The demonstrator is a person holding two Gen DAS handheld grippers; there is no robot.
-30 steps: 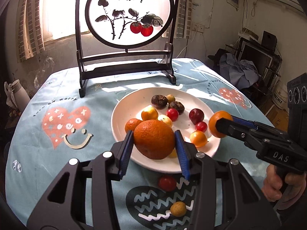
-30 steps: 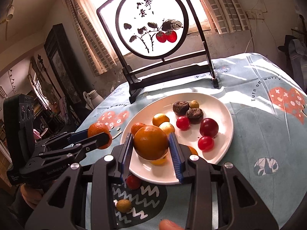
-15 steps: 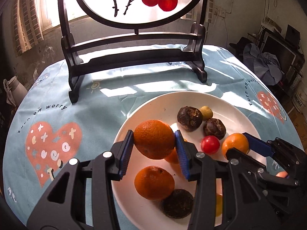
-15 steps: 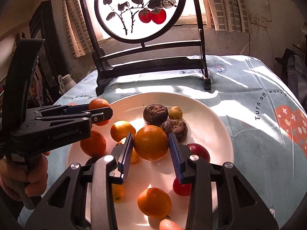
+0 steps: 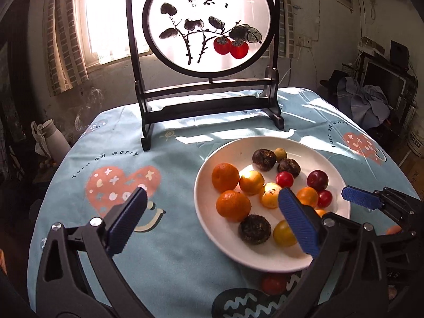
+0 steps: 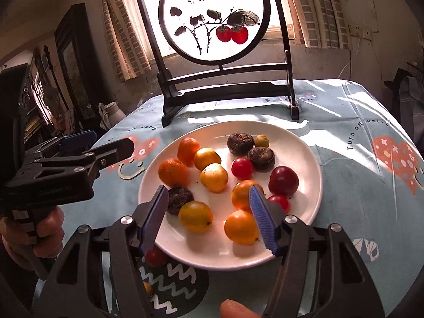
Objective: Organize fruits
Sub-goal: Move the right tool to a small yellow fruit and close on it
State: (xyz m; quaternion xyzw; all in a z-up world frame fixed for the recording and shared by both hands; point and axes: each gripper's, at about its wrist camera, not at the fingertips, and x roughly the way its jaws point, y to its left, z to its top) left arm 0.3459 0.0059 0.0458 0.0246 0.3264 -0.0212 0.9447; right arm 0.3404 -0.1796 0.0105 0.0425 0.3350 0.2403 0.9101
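A white plate [image 5: 222, 241] [image 6: 299, 143] holds several fruits: oranges [image 5: 224, 177] [image 6: 173, 172], yellow ones, red tomatoes, a dark red plum [image 6: 283, 180] and brown fruits. My left gripper [image 5: 212, 225] is open and empty, low over the plate's left edge; it also shows in the right wrist view [image 6: 106, 145]. My right gripper [image 6: 209, 220] is open and empty over the plate's near side. One of its blue pads [image 5: 361, 198] shows in the left wrist view. A red tomato [image 5: 273, 283] [image 6: 155, 256] lies on the cloth by the plate's near rim.
A dark wooden stand with a round painted screen [image 5: 209, 23] [image 6: 214, 18] rises behind the plate. A small yellow fruit [image 6: 147, 288] lies on the cloth near the front edge. The round table has a light blue patterned cloth [image 5: 119, 159].
Both grippers opened and let go of the oranges they held; these now lie on the plate. Both grippers have pulled back towards the near side.
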